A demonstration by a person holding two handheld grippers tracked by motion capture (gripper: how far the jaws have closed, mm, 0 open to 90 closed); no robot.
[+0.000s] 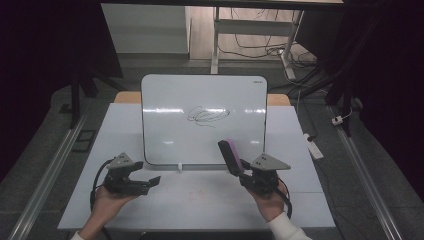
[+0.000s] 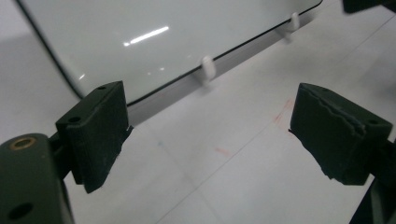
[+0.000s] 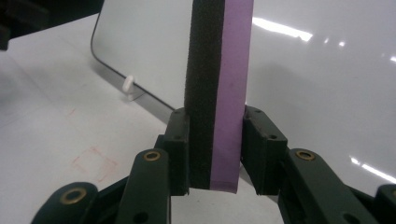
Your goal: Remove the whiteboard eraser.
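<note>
A whiteboard (image 1: 202,117) stands propped on the white table, with a black scribble (image 1: 207,115) near its middle. My right gripper (image 1: 243,172) is shut on an eraser (image 1: 230,154) with a purple back and black felt, holding it up just in front of the board's lower right part. In the right gripper view the eraser (image 3: 219,70) stands upright between the two pads (image 3: 180,140) of my right gripper (image 3: 217,144). My left gripper (image 1: 150,179) hovers low at the board's lower left corner. Its jaws are wide apart in the left gripper view (image 2: 210,126), with nothing between them.
Two small white clips (image 2: 208,70) hold the board's bottom edge (image 2: 243,49). Faint red marks (image 3: 93,163) lie on the table mat (image 1: 200,200) in front of the board. A white power strip (image 1: 315,146) and cables lie on the floor at the right.
</note>
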